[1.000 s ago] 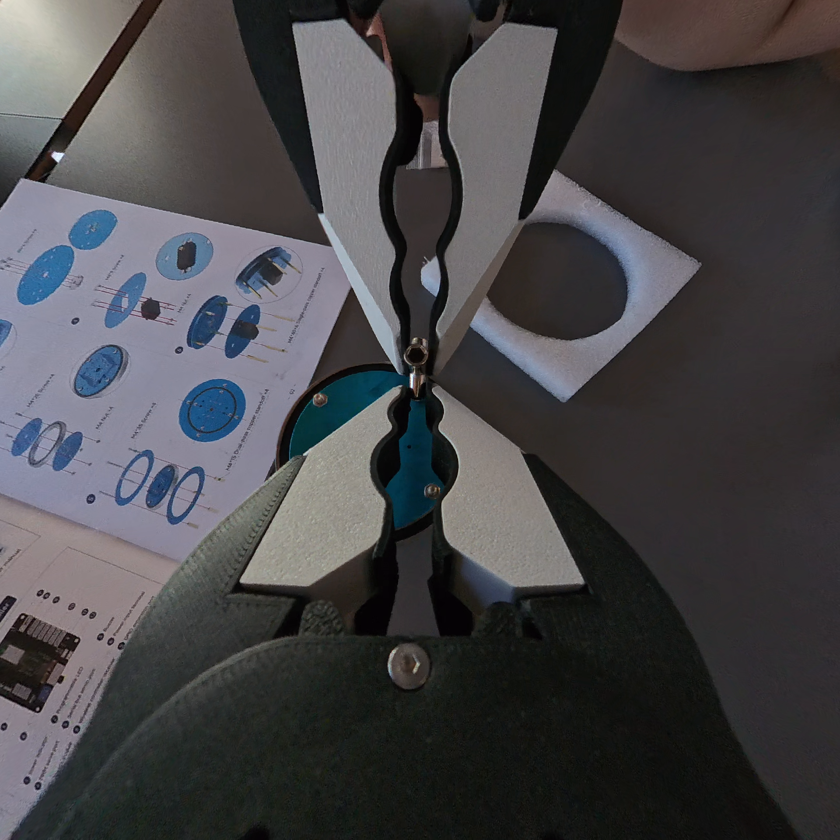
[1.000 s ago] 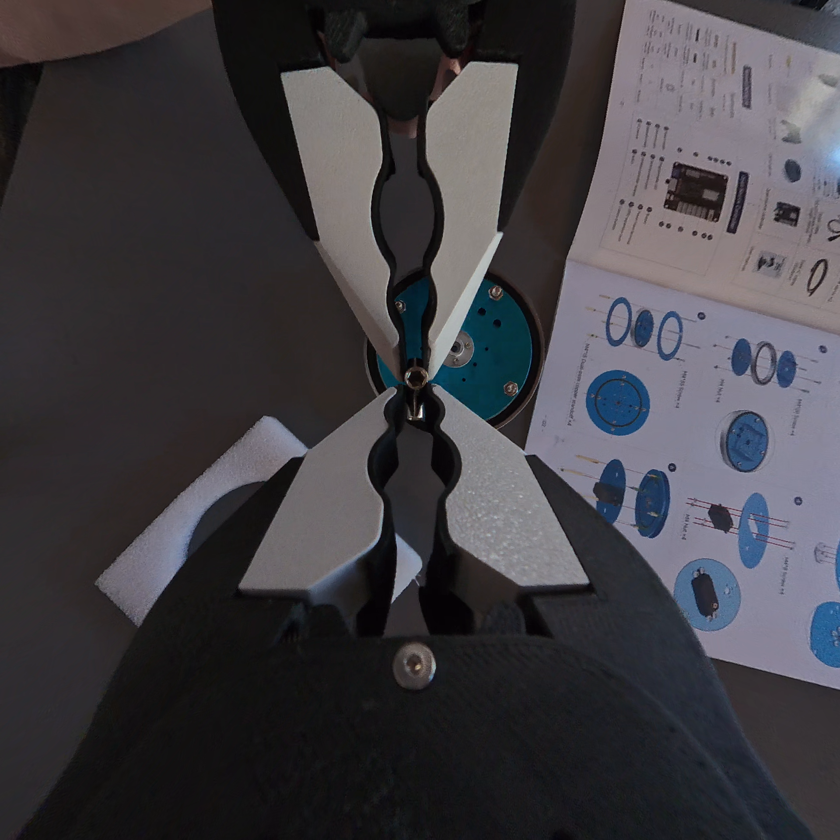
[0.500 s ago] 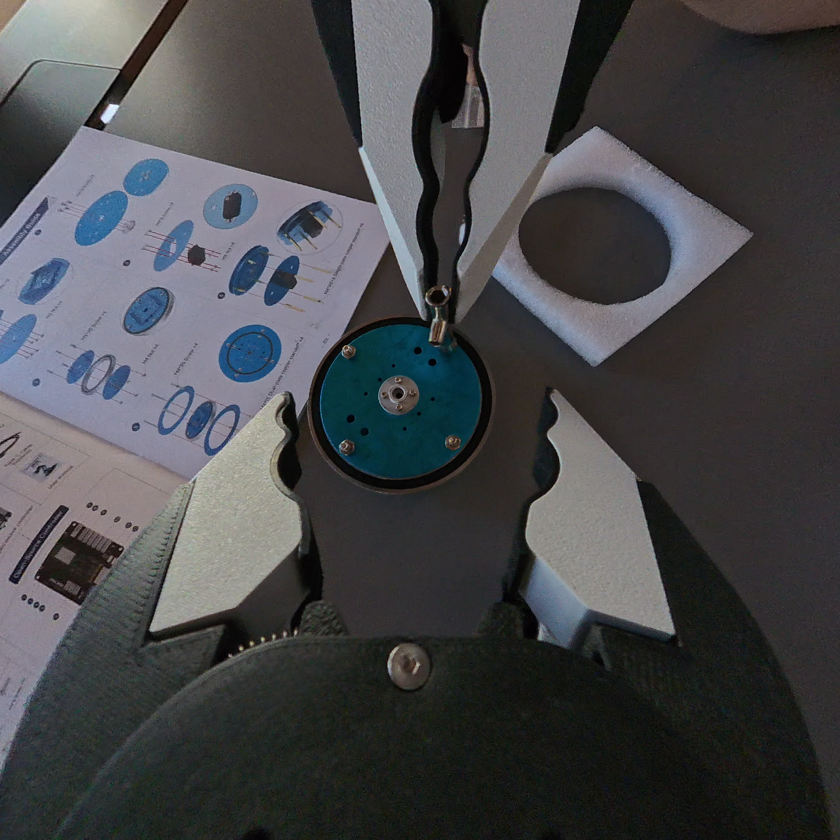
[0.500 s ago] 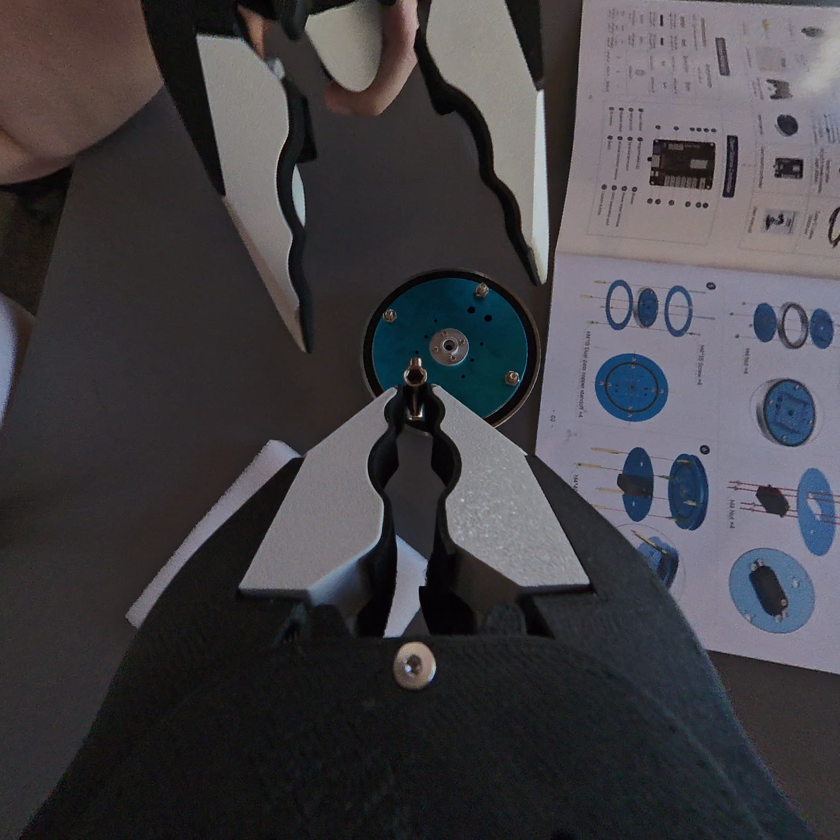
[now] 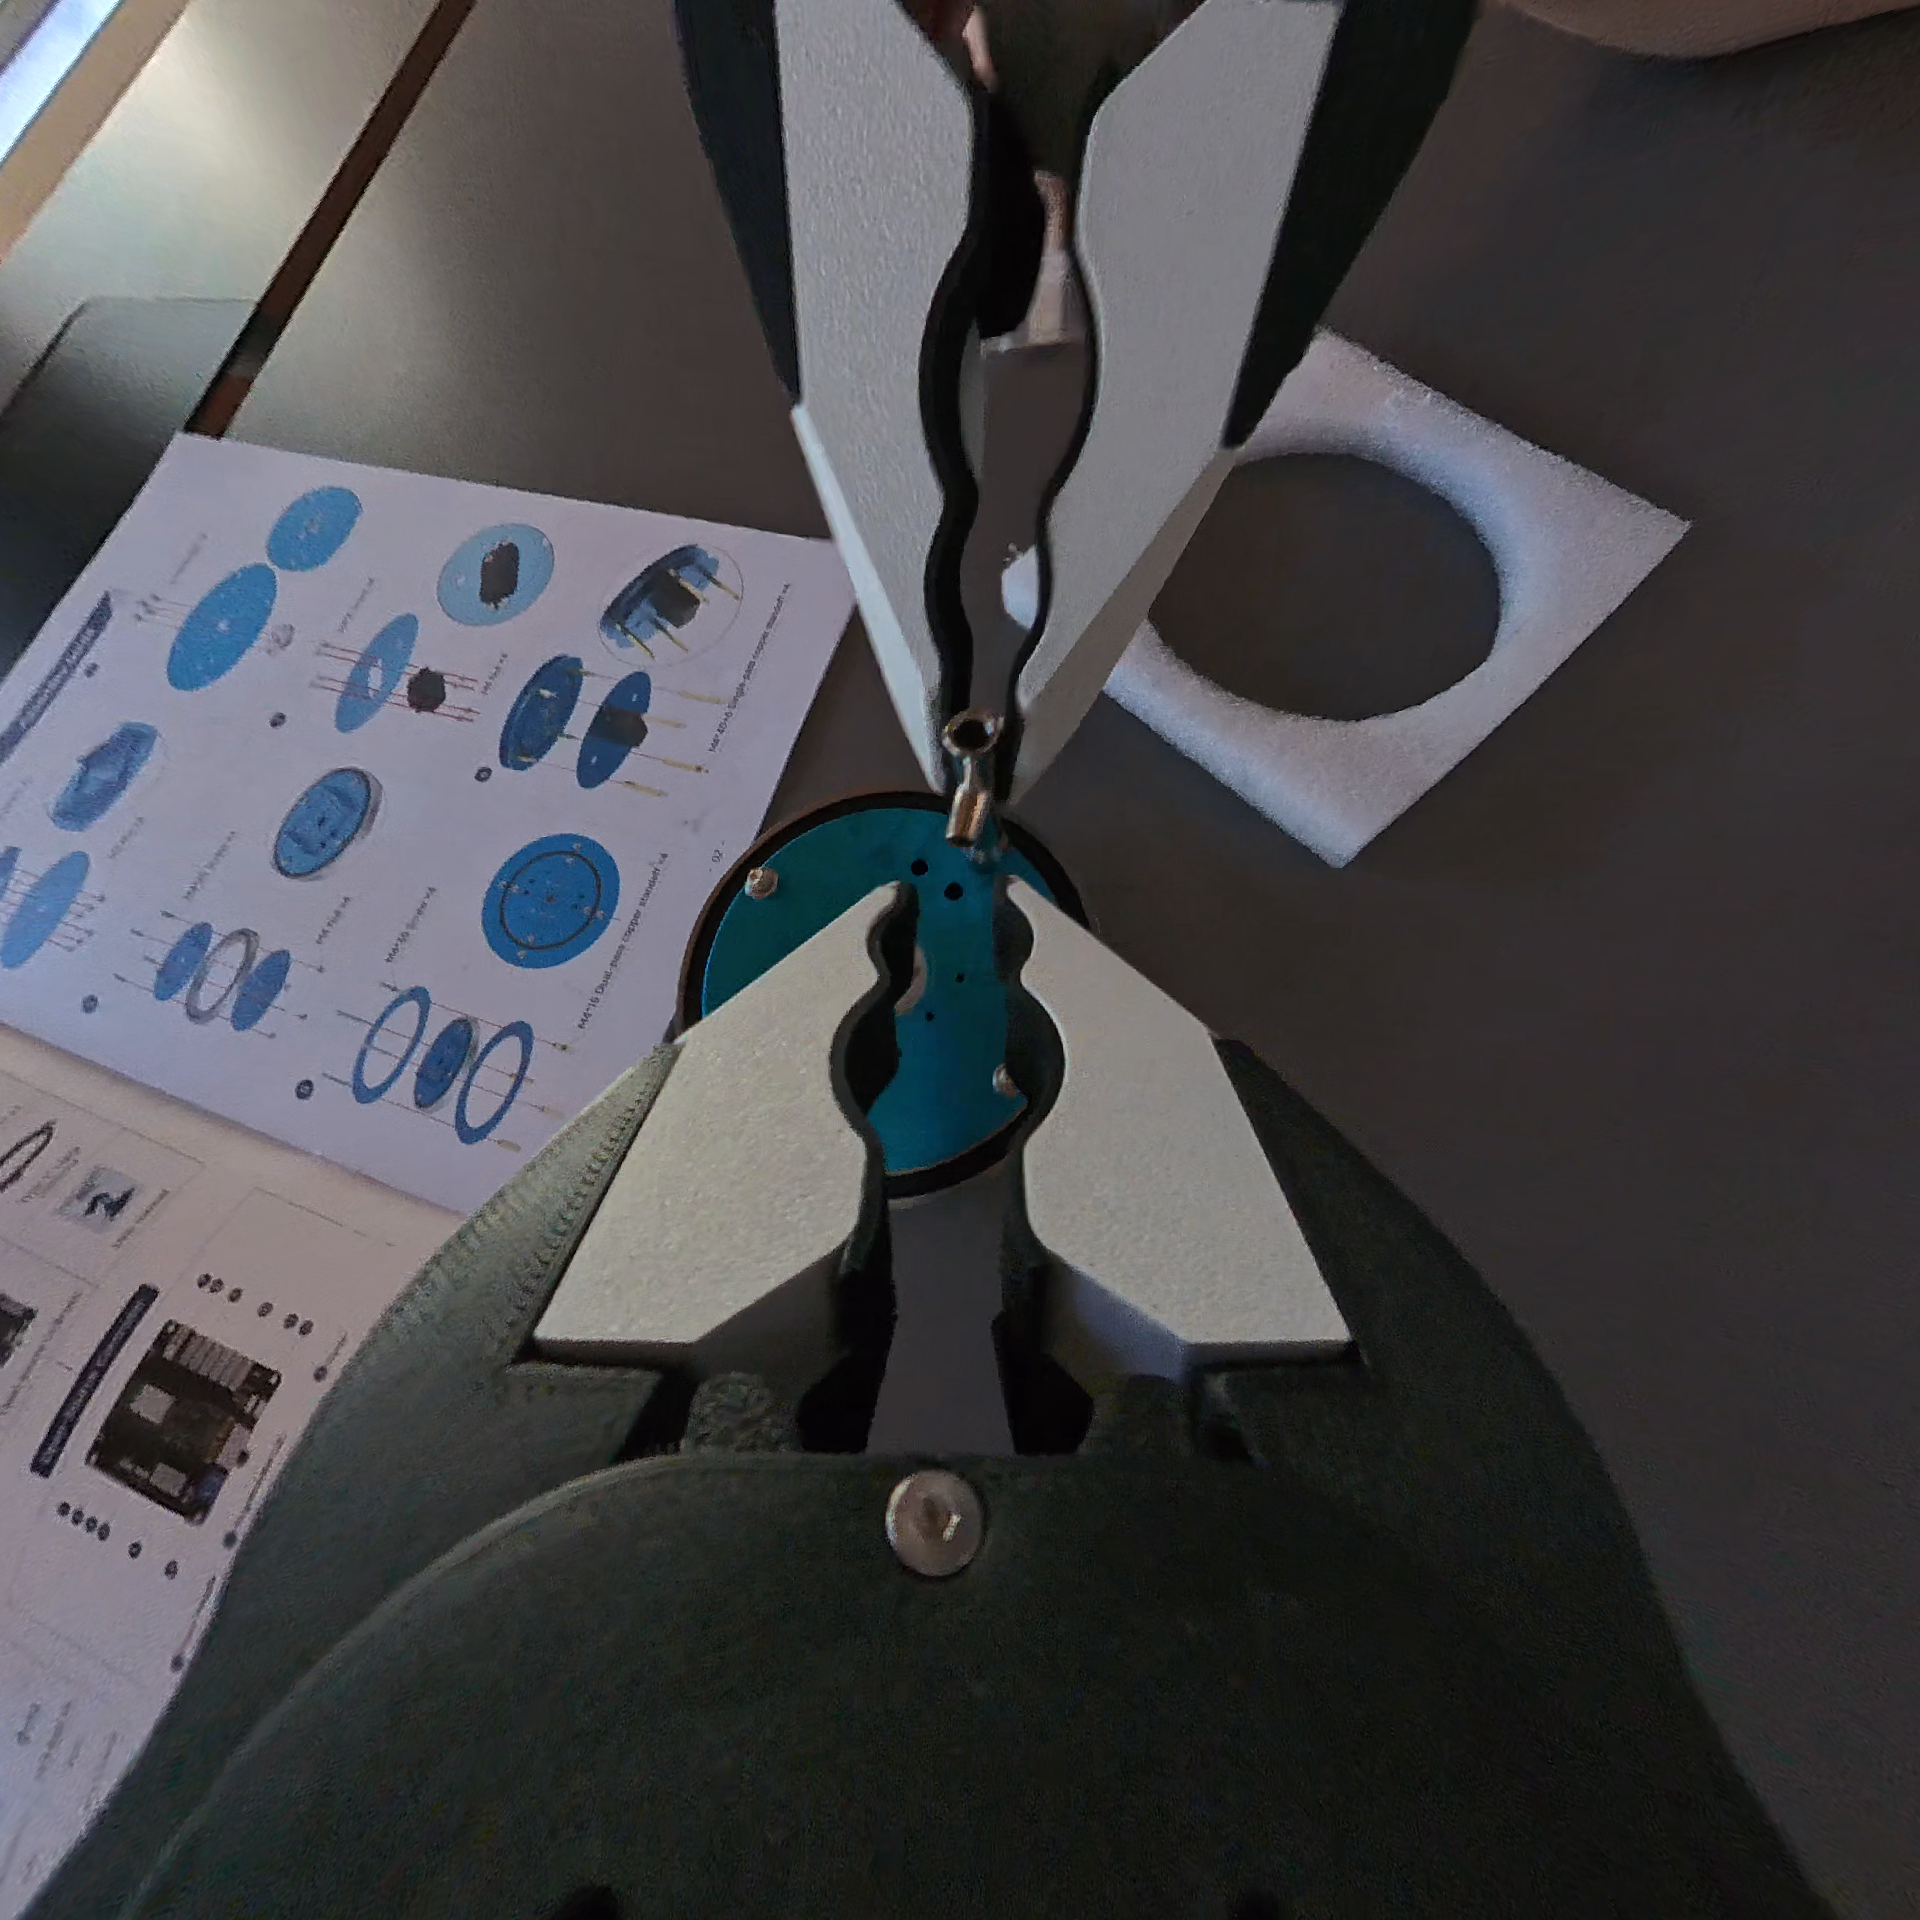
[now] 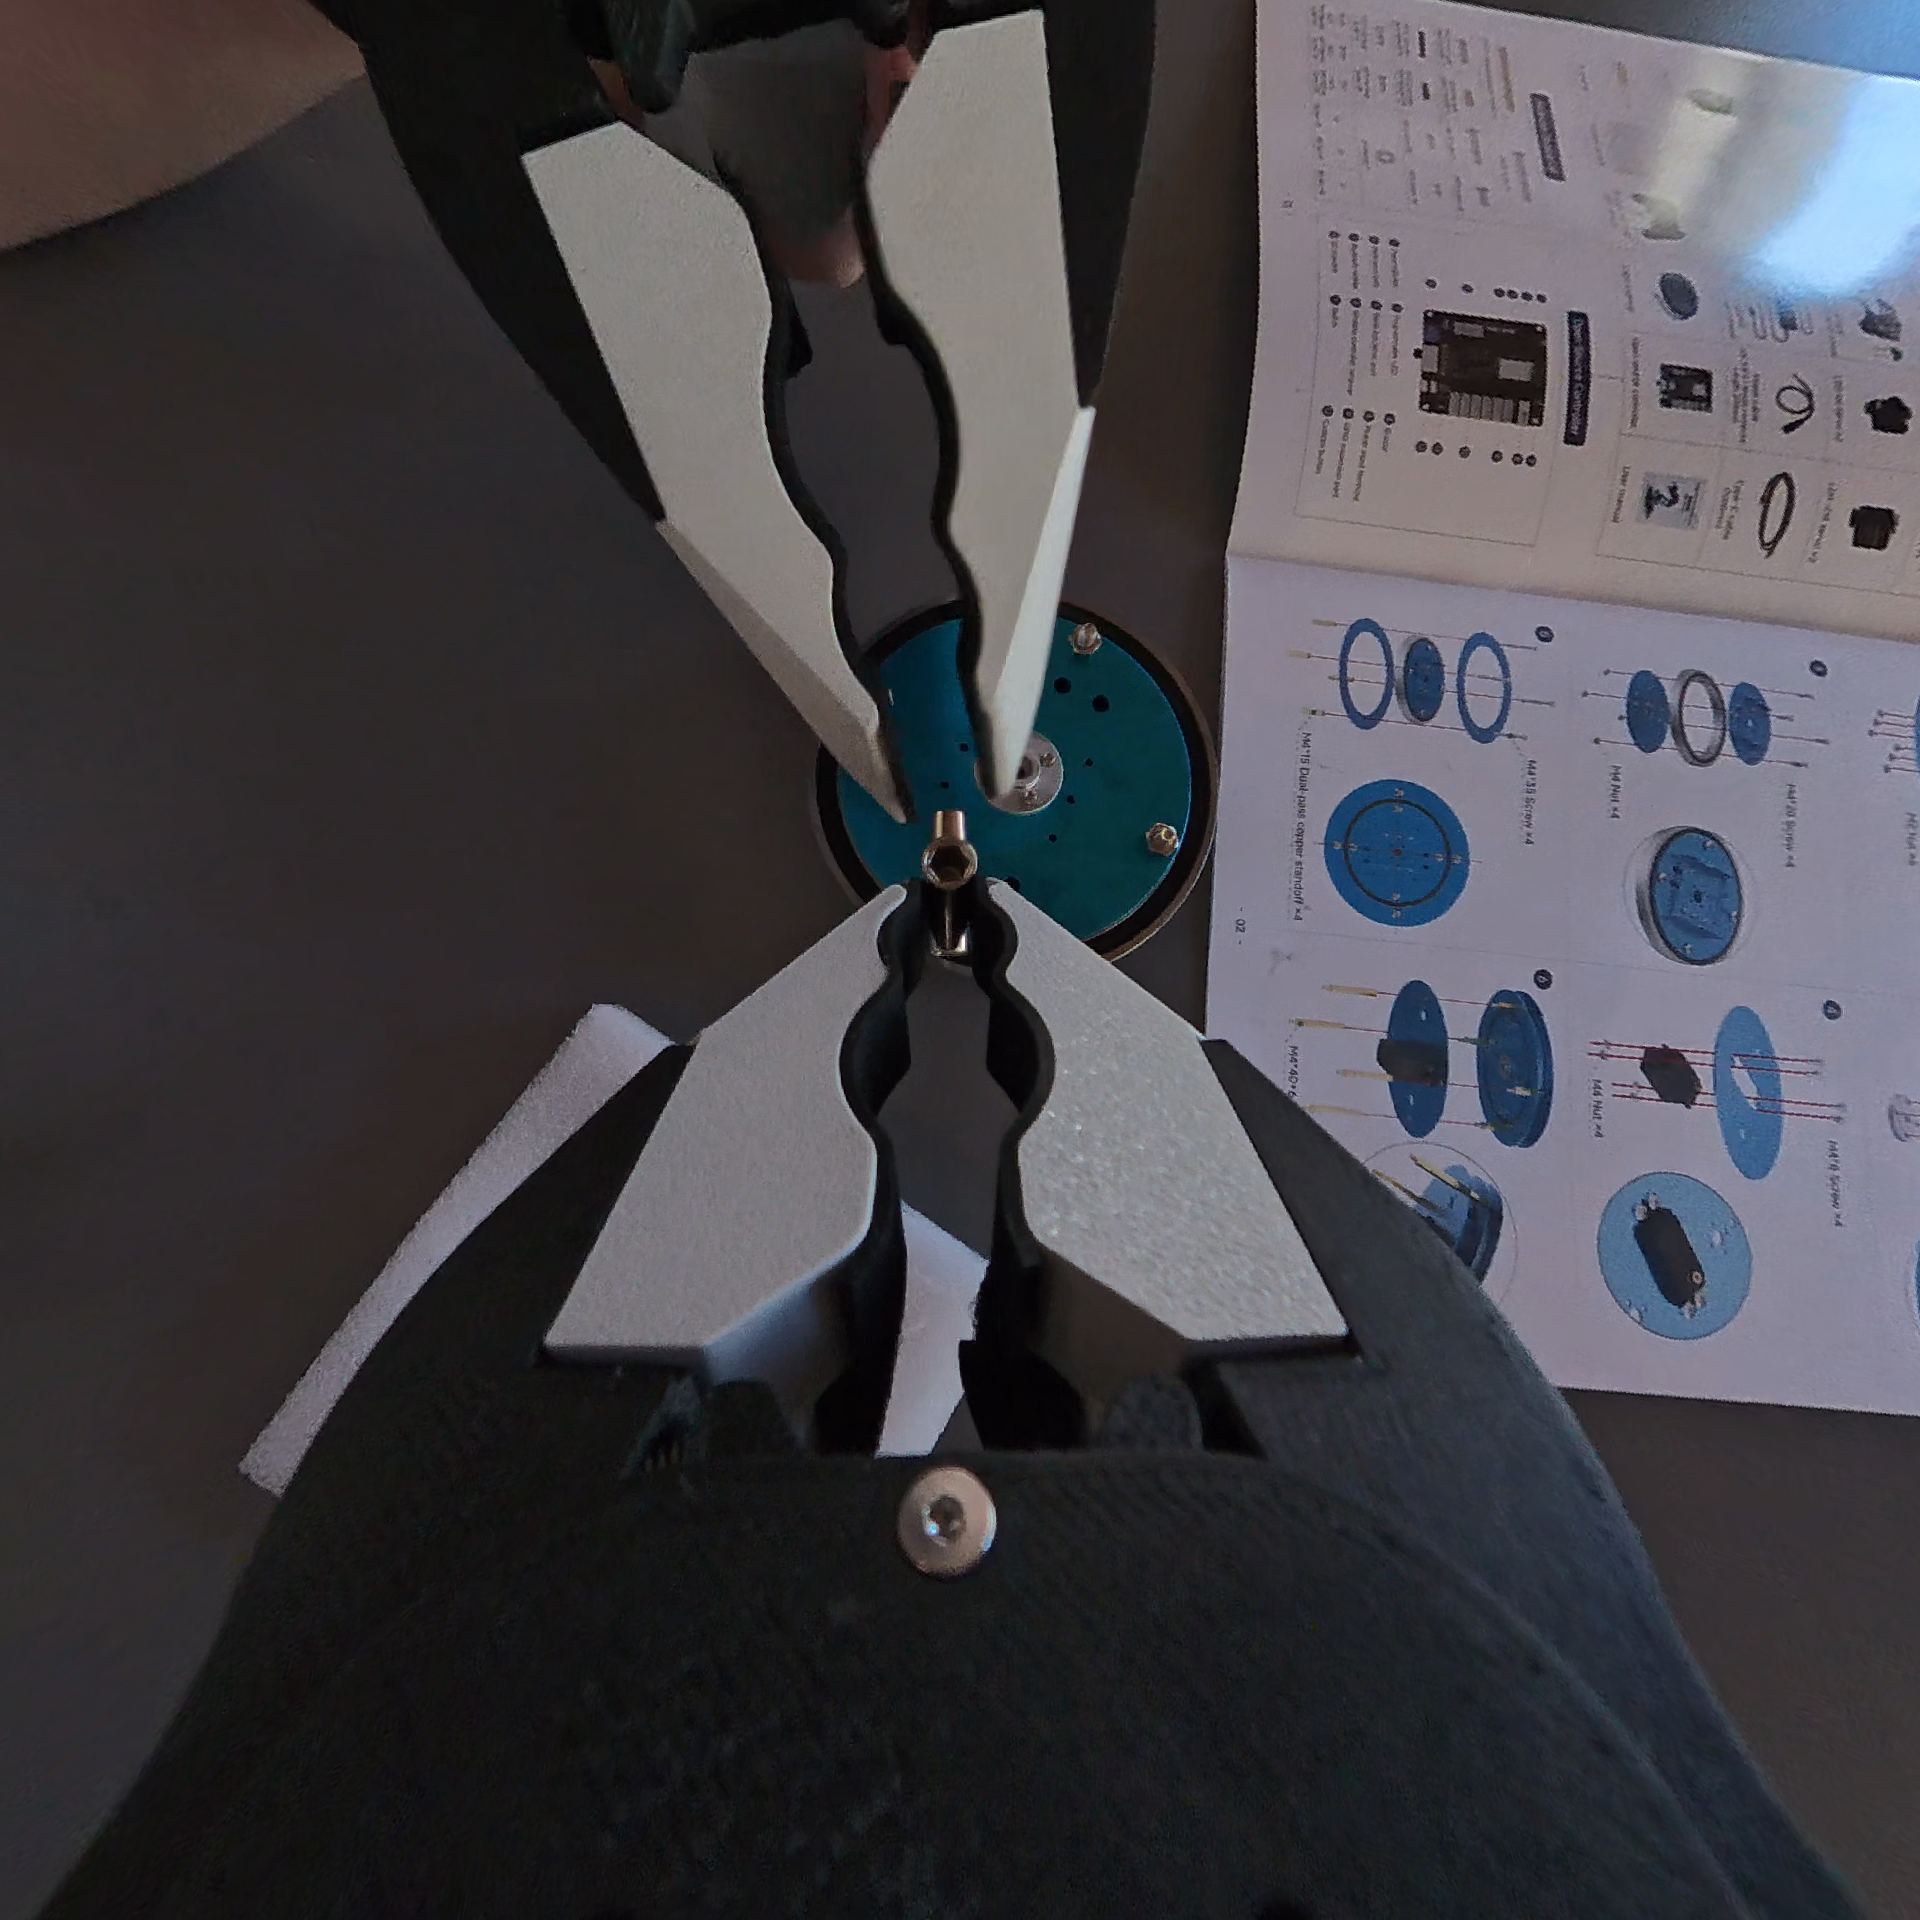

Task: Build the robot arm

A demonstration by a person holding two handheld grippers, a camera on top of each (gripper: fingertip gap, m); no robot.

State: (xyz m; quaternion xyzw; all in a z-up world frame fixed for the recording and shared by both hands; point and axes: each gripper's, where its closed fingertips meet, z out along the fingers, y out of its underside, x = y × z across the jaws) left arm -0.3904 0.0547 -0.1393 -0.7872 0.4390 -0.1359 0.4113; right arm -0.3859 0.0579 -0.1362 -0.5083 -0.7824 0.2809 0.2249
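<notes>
Dark table [image 5: 1558, 1091]; open booklet [image 6: 1558, 831] on it. Teal disc [image 6: 1091, 831] lay flat between the two opposed grippers. Right gripper [image 6: 948, 914] was clamped on a small metal screw [image 6: 948, 862], long axis roughly upright over the disc's near rim. Left gripper [image 5: 951, 894], narrowed but empty, sat just beyond, closing nothing.

The right tool [image 6: 951, 902] is gripping a small silver metal standoff [image 6: 948, 883] at its tips, over the near rim of a round teal metal plate [image 6: 1091, 821]. The left tool [image 6: 945, 795], tips slightly parted, is hovering opposite. A printed instruction sheet [image 6: 1621, 935] is lying alongside on the dark grey tabletop [image 6: 364, 727].
</notes>
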